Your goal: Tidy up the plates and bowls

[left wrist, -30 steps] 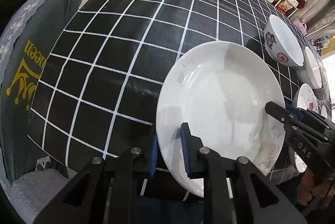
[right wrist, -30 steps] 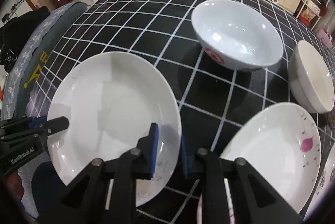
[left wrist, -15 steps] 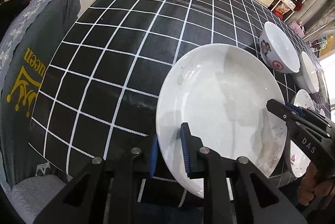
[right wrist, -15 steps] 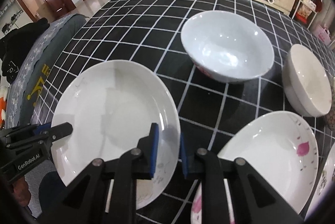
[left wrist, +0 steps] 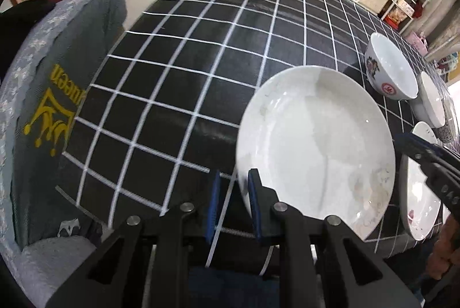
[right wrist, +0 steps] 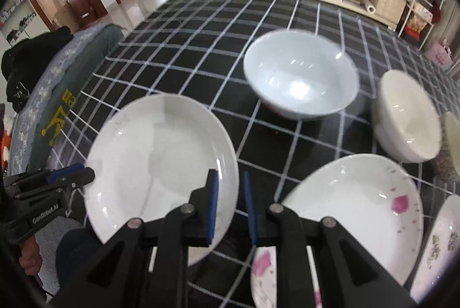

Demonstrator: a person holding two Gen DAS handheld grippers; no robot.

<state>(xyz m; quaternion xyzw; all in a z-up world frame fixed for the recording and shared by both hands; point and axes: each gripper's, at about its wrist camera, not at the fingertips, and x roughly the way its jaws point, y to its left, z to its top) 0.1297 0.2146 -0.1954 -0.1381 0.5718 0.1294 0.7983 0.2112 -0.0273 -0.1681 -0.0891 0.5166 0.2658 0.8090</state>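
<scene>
Your left gripper [left wrist: 232, 203] straddles the near-left rim of the plain white plate [left wrist: 313, 147], one blue pad each side of the edge with a gap showing, so whether it pinches is hard to tell. Your right gripper [right wrist: 230, 208] does the same at the plate's near-right rim: its left pad lies over the plate's inner surface, its right pad stands clear outside the rim, jaws parted. The plate sits at the near edge of the checked tablecloth [left wrist: 201, 55], its front hidden behind the gripper bodies. Beyond it stand a large white bowl [right wrist: 300, 75], blurred, and a cream bowl [right wrist: 408, 115]. A pink-flecked plate [right wrist: 362, 204] lies to the right; other dishes at the frame's right and bottom edges are cut off.
</scene>
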